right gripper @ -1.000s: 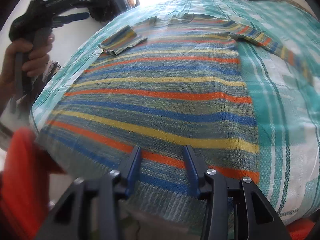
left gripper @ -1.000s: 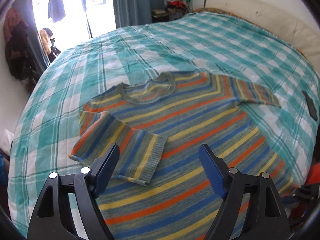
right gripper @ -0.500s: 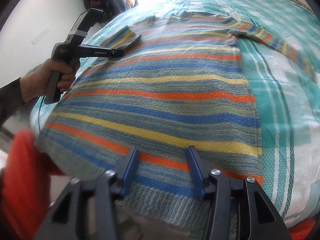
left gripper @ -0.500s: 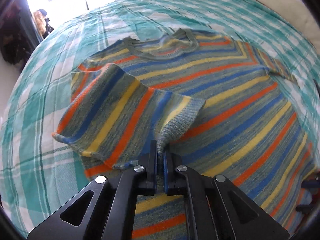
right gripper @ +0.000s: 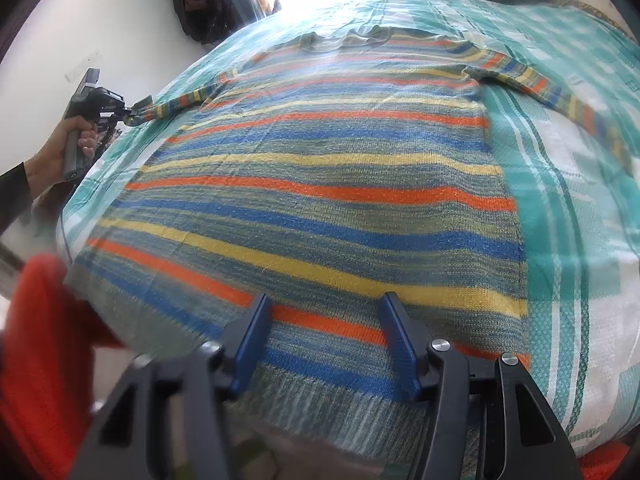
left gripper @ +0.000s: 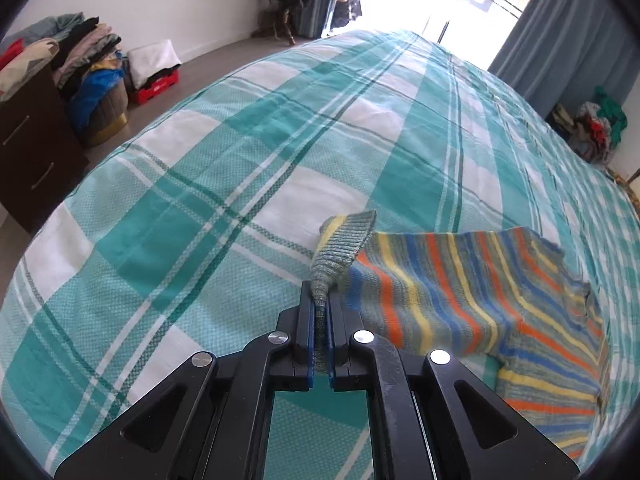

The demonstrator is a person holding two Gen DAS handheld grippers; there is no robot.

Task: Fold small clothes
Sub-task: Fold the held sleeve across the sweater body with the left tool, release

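A striped knit sweater [right gripper: 328, 184] lies flat, front up, on a teal checked bedspread [right gripper: 580, 240]. My left gripper [left gripper: 319, 300] is shut on the ribbed cuff [left gripper: 344, 240] of one sleeve [left gripper: 460, 292]. It holds that sleeve stretched out sideways over the bedspread [left gripper: 240, 184]. The right wrist view shows the same left gripper [right gripper: 128, 114] in a hand [right gripper: 60, 152] at the bed's left edge. My right gripper [right gripper: 326, 308] hovers over the sweater's hem near the bed's front edge. Its jaws are opening and the pads do not press on the knit. The other sleeve [right gripper: 560, 96] lies spread to the right.
A dark dresser [left gripper: 36, 152] topped with piled clothes stands left of the bed, with a red crate [left gripper: 158, 84] behind it. Grey curtains [left gripper: 560, 32] and a clothes heap [left gripper: 600, 124] are at the far side. Something red [right gripper: 36, 360] sits blurred at the front left corner.
My left gripper shut on the folded-in sleeve's cuff, then swung out to the left and drew the sleeve off the sweater's body. The right gripper stayed put while its jaws widened.
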